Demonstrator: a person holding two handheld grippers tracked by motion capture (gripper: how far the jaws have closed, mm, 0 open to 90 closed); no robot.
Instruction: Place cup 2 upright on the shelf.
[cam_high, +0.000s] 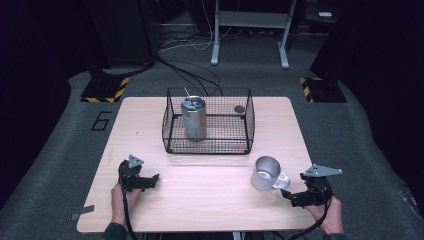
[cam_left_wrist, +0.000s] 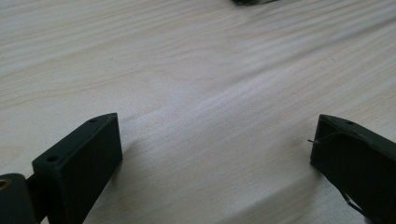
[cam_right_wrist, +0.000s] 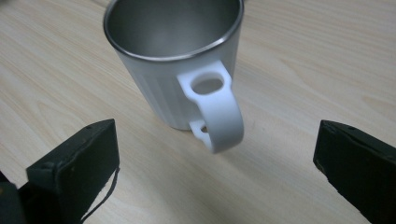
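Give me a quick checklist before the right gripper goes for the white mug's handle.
1. Right gripper open wide enough for the handle: ok, jaws spread apart.
2. White metal-lined mug upright on the wooden table: ok.
3. Mug's white handle facing the right gripper: ok, it points between the jaws.
4. Mug empty: ok, steel interior looks empty.
5. Left gripper out of the way: ok, open, over bare table.
6. Room in the black wire basket beside the silver can: ok.
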